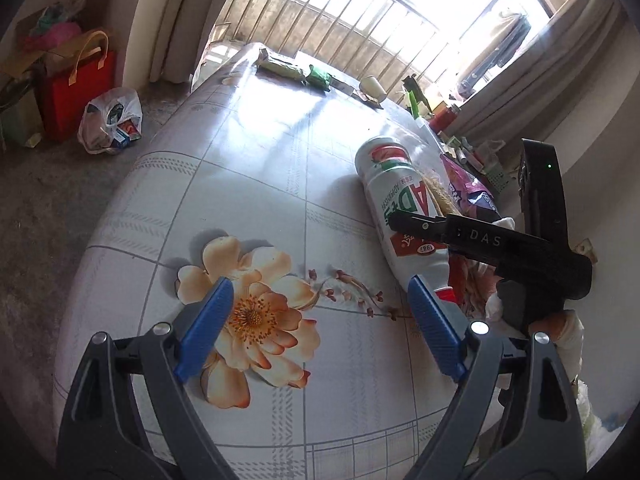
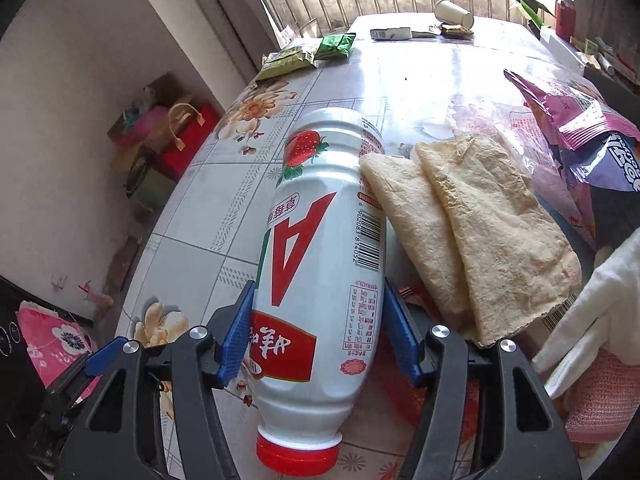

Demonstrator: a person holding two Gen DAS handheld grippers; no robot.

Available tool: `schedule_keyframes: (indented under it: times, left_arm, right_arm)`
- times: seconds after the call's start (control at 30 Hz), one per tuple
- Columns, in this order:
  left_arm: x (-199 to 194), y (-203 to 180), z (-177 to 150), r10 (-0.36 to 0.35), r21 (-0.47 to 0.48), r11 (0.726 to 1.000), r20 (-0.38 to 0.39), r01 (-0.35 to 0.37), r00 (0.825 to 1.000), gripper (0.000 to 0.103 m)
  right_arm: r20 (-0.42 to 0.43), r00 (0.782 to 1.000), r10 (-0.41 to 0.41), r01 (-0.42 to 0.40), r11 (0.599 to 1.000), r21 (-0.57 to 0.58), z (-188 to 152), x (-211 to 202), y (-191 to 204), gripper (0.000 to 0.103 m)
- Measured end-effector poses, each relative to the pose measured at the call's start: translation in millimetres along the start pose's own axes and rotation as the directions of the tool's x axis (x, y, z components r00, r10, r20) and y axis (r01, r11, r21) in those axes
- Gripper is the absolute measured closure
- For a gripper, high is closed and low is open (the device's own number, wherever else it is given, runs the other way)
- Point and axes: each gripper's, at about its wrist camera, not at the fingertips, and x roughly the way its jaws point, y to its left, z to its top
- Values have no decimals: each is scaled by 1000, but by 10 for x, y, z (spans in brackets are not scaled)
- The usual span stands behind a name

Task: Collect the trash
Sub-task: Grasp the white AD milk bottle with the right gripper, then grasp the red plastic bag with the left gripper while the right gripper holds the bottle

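Note:
A white plastic drink bottle with a red cap and strawberry label lies on its side on the floral table. My right gripper is shut on its lower body, both blue pads touching it. In the left wrist view the same bottle lies at the right with the black right gripper over it. My left gripper is open and empty above the flower print, left of the bottle.
A beige cloth and a purple snack bag lie right of the bottle. Green wrappers, a paper cup and a small box sit at the table's far end. Bags stand on the floor to the left.

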Motion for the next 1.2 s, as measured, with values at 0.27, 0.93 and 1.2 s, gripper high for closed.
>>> schedule_keyframes:
  times: [0.27, 0.93, 1.2]
  left_arm:
    - [13, 99, 20, 27, -36, 999, 10, -26, 1000, 19]
    - [646, -744, -136, -159, 47, 984, -162, 169, 974, 22]
    - [1067, -1379, -212, -162, 183, 961, -242, 209, 957, 37]
  right_arm:
    - [-76, 988, 133, -140, 985, -96, -323, -46, 293, 44]
    - [120, 983, 139, -165, 955, 248, -1613, -1416, -1329, 44]
    - [152, 988, -22, -34, 934, 355, -1925, -1632, -1724, 44]
